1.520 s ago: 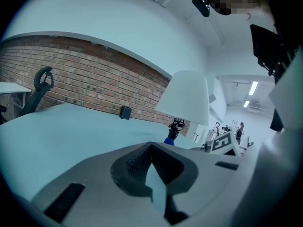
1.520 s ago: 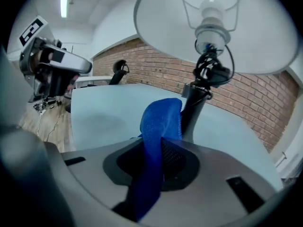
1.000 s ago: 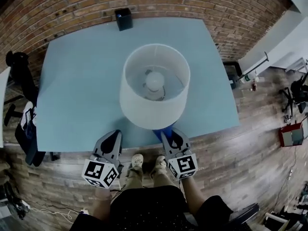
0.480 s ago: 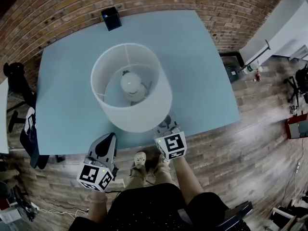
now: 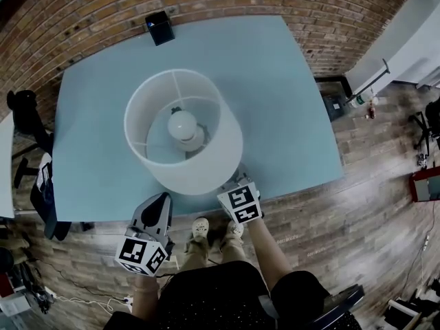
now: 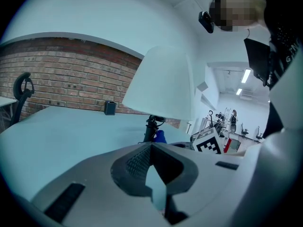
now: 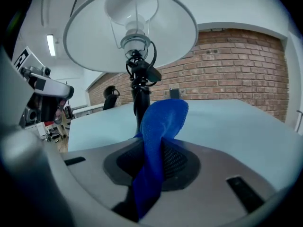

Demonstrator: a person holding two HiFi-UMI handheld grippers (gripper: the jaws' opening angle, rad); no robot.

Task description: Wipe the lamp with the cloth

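A table lamp with a white drum shade [image 5: 182, 133] stands on the light blue table [image 5: 275, 95], its bulb [image 5: 183, 124] showing through the shade's top. My right gripper [image 7: 154, 143] is shut on a blue cloth [image 7: 163, 124], which stands up just short of the black lamp stem [image 7: 141, 98], below the shade [image 7: 128, 27]. In the head view only that gripper's marker cube [image 5: 239, 203] shows; its jaws lie under the shade's near rim. My left gripper [image 5: 157, 212] hangs at the table's near edge, shut and holding nothing. From the left gripper [image 6: 151, 146] the stem [image 6: 150, 129] and the cloth [image 6: 160, 136] show ahead.
A small black box [image 5: 159, 27] sits at the table's far edge by the brick wall. A black office chair [image 5: 27, 115] stands off the table's left side. The person's shoes [image 5: 198, 229] stand on the wood floor under the near edge.
My right gripper has gone forward under the shade with the cloth, which no longer shows in the head view. The left gripper has stayed about where it was at the near edge.
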